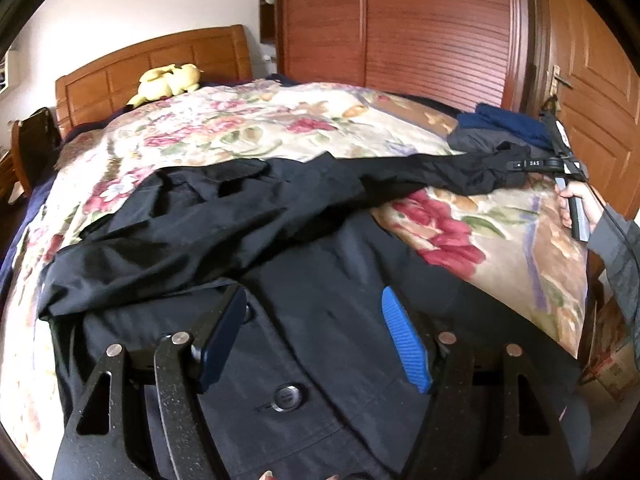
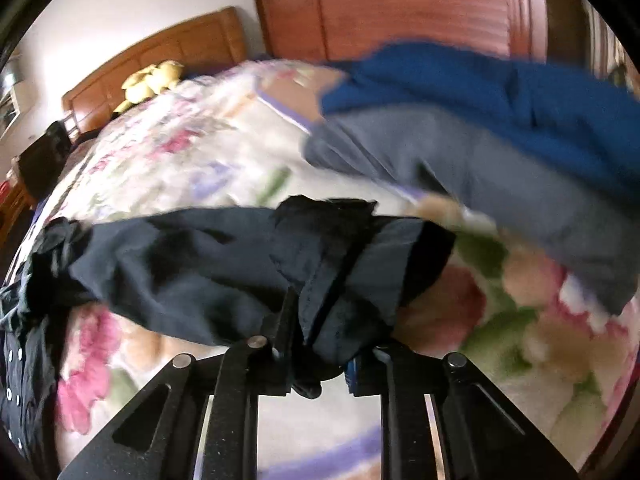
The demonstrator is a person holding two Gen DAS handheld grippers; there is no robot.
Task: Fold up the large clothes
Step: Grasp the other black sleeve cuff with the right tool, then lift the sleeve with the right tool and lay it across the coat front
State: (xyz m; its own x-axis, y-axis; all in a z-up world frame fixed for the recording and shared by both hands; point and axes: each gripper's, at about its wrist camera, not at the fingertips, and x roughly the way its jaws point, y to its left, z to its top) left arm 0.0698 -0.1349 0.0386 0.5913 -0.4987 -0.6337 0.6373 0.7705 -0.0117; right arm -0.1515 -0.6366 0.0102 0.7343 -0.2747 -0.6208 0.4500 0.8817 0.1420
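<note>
Bed [image 1: 248, 120] with floral quilt, wardrobe [image 1: 400, 24] close behind. Black coat [image 1: 320, 320] spread at near edge, sleeve [image 1: 400, 172] stretched right. Folded clothes [image 2: 500, 140] crowd far-right corner. Left gripper [image 1: 316, 336] wide apart over coat. Right gripper [image 2: 320, 344] clamped on the cuff.

Bed [image 1: 532, 240] — black coat [image 1: 320, 280], folded clothes [image 1: 500, 128], plush toy [image 1: 168, 80].

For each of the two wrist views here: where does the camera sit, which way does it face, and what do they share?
Left wrist: on the open left gripper above the black coat, facing the headboard; right hand at far right.
Right wrist: on the right gripper, shut on the coat's sleeve, facing across the floral quilt.
Shared: coat, quilt, yellow plush toy.
</note>
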